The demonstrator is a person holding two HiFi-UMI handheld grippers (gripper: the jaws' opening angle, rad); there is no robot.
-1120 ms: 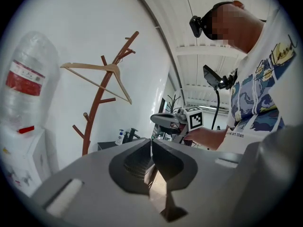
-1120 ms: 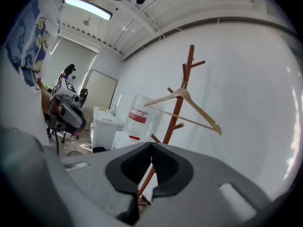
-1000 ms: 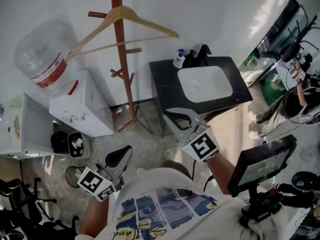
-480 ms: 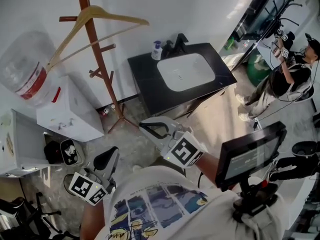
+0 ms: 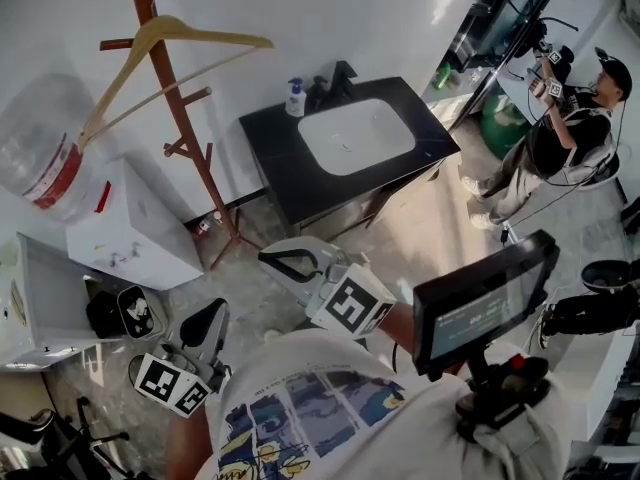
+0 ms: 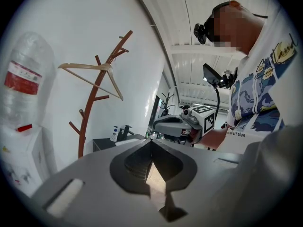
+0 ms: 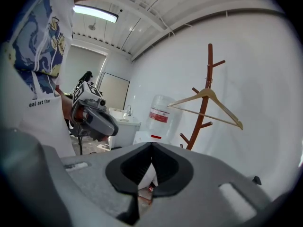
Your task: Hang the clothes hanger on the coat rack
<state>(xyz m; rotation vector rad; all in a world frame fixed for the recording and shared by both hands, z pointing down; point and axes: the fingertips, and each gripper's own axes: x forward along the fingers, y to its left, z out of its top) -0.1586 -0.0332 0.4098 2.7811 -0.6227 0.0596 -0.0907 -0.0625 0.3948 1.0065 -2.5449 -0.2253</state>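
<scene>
Both of your grippers are pressed together with nothing between the jaws: the left gripper sits low beside your shirt, and the right gripper reaches out over the floor. The wooden clothes hanger hangs by its hook near the top of the coat rack, tilted, one arm sloping down toward the water bottle. That rack stands between the white dispenser and the black sink cabinet, well apart from both grippers
</scene>
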